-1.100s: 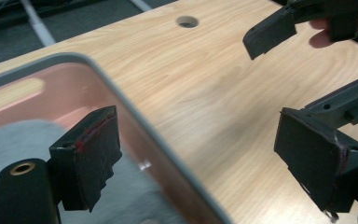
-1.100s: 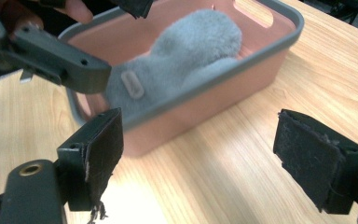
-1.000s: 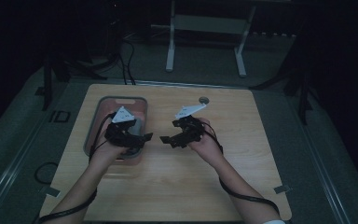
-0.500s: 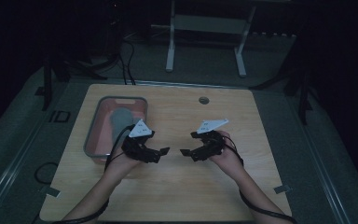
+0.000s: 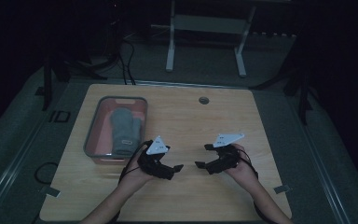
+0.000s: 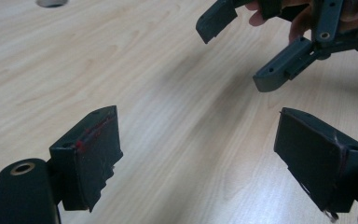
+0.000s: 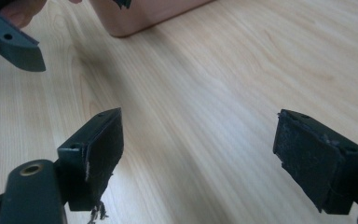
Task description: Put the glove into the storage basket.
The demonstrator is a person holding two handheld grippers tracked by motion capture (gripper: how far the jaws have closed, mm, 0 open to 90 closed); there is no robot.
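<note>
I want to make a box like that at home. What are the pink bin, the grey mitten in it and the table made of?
The bin looks like smooth plastic: thin pinkish walls, grey rim, rounded corners. The mitten looks like soft knitted wool or fleece, matte and fuzzy, with a small label. The table looks like pale wood or wood-look laminate, with streaky grain lines and a slight sheen.

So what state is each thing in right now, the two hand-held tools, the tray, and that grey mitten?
left tool: jaws open, nothing between them, over bare table.
right tool: jaws open, empty, facing the left tool.
grey mitten: lying flat inside the tray, untouched.
tray: sitting on the table's left side, holding the mitten.
table: wooden top, bare between the tools.
</note>
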